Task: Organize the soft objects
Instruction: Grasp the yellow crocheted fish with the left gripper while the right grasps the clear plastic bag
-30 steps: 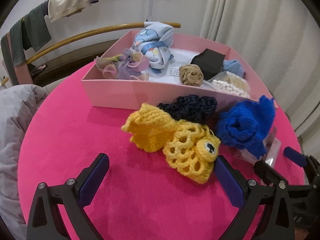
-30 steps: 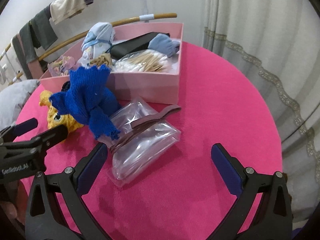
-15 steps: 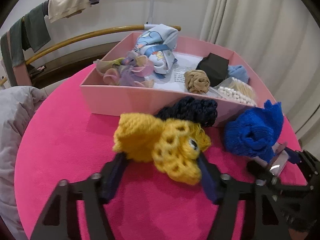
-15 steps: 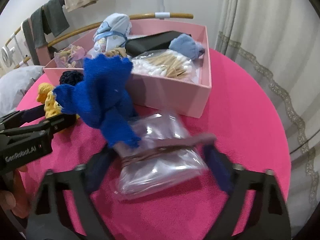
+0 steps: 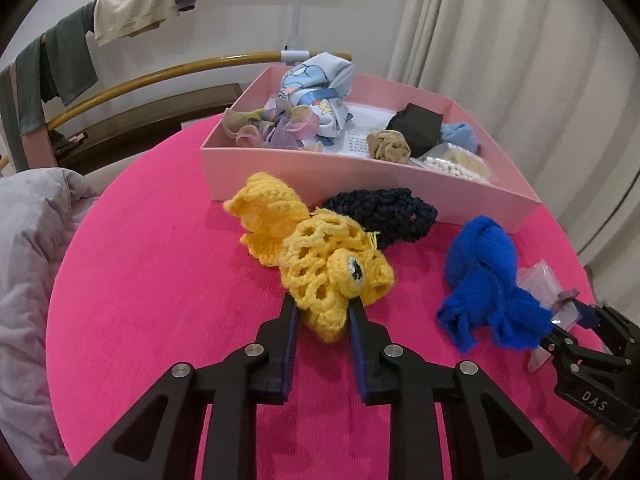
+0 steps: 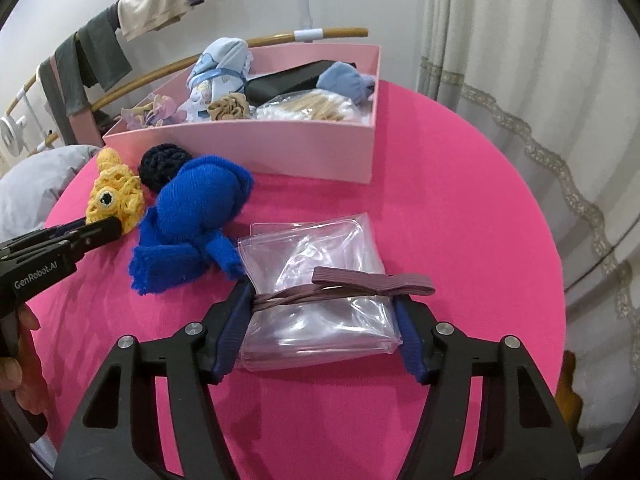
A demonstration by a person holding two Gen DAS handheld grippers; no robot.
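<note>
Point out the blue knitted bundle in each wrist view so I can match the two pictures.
Left wrist view: the blue knitted bundle lies right of centre on the pink tablecloth, right of the yellow crochet fish.
Right wrist view: the blue knitted bundle lies left of centre, right of the fish and left of the clear plastic bag.
Shared landmark: the pink box behind it in both.
</note>
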